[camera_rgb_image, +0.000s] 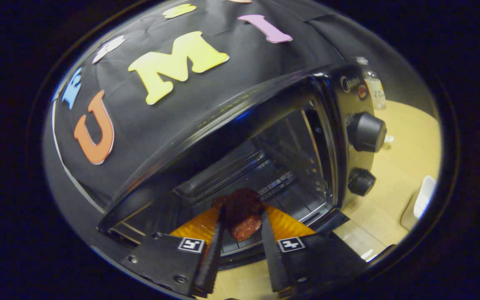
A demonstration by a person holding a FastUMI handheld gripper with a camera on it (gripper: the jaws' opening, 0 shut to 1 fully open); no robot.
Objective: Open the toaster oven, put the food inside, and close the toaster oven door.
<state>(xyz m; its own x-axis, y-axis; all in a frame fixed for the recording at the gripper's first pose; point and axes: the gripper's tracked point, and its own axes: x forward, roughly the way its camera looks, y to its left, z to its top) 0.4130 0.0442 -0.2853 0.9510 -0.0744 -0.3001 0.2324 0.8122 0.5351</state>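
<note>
A black toaster oven [265, 104] stands open just ahead of me, its dark cavity and wire rack [265, 183] exposed. My gripper [242, 218] is shut on a dark red-brown piece of food [244, 212], both fingers pressing its sides. The food sits at the mouth of the oven, just above the front of the rack. Two black knobs [366, 131] line the oven's control panel beside the cavity. The lowered door is mostly hidden under my fingers; a strip of it [327, 221] shows beside the cavity.
The oven rests on a light wooden table [406, 166]. A clear bottle [374, 87] stands behind the oven's panel side. A white container [421, 202] sits on the table past the knobs.
</note>
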